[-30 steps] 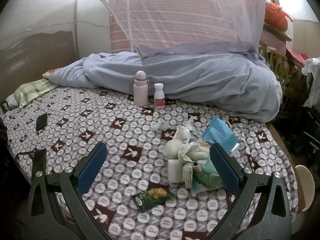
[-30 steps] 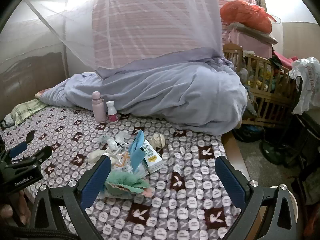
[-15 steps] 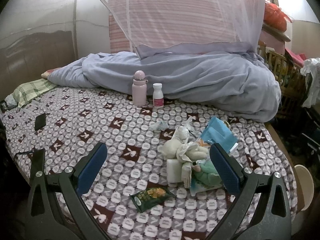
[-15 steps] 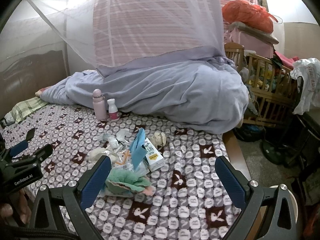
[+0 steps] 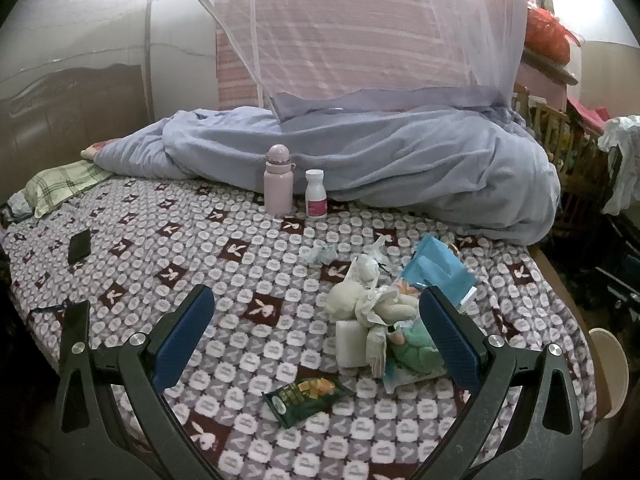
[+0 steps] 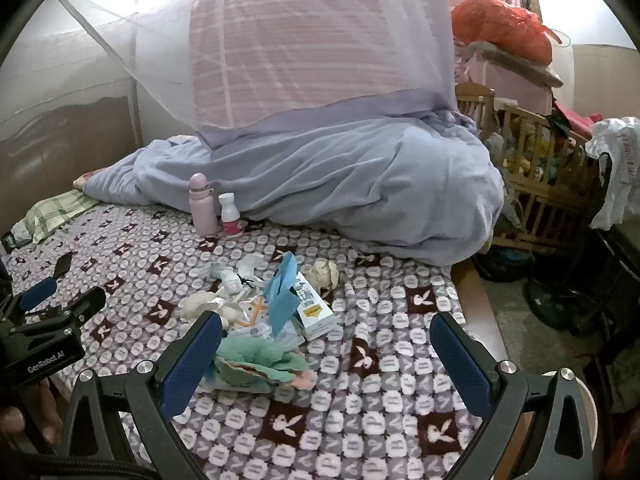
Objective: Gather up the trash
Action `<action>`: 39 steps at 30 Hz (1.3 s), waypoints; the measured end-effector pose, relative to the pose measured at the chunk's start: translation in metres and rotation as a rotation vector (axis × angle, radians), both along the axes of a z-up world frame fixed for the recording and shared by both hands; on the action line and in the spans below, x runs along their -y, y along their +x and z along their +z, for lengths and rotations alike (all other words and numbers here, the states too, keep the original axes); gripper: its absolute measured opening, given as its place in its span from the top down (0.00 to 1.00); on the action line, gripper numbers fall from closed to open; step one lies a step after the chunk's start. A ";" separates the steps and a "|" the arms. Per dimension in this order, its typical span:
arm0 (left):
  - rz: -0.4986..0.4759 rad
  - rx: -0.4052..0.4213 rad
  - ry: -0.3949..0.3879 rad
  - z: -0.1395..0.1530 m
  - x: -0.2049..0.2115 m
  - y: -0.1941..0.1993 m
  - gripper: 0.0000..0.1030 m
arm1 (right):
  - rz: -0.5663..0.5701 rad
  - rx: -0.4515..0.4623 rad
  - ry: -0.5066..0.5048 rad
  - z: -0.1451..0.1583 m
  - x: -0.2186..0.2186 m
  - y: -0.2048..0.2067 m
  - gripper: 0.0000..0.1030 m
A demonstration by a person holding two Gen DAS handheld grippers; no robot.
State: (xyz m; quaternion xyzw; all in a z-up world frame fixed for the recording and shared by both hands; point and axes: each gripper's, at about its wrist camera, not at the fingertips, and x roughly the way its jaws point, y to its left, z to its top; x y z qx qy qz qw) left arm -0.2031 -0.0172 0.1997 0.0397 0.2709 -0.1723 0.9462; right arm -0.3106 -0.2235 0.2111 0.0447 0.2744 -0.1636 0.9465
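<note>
A heap of trash lies on the patterned bed sheet (image 5: 168, 240): crumpled tissues (image 5: 360, 304), a blue packet (image 5: 436, 268), a green crumpled wrapper (image 5: 416, 352) and a dark green snack wrapper (image 5: 304, 394) lying apart at the front. My left gripper (image 5: 316, 344) is open and empty, just short of the heap. In the right wrist view the heap shows the blue packet (image 6: 282, 296), a white carton (image 6: 314, 308) and the green wrapper (image 6: 256, 364). My right gripper (image 6: 326, 364) is open and empty above the sheet, right of the heap. The left gripper (image 6: 60, 296) also shows there.
A pink bottle (image 5: 277, 184) and a small white bottle (image 5: 315, 192) stand before a rumpled blue quilt (image 5: 400, 164). A black phone (image 5: 79, 246) lies at the left. A wooden crib (image 6: 540, 168) and clutter stand beyond the bed's right edge.
Both views have shifted slightly; the grippers have drifted a little relative to the bed. Both stay open and empty, and nothing on the bed has moved.
</note>
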 end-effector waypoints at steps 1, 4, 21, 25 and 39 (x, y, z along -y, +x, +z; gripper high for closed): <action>-0.001 0.000 -0.002 0.000 -0.001 0.000 0.01 | 0.002 -0.002 -0.001 0.000 -0.001 0.000 0.00; 0.003 0.004 0.005 0.000 -0.002 0.000 0.01 | 0.007 -0.003 -0.005 -0.001 -0.003 0.001 0.00; 0.022 -0.019 0.011 -0.014 -0.011 0.013 0.01 | 0.017 -0.032 -0.001 -0.010 -0.004 0.013 0.00; 0.022 -0.026 0.016 -0.017 -0.014 0.015 0.01 | 0.017 -0.043 0.012 -0.014 0.000 0.015 0.00; -0.017 -0.093 0.071 -0.036 -0.043 0.029 0.01 | 0.019 -0.096 0.000 -0.027 0.006 0.023 0.00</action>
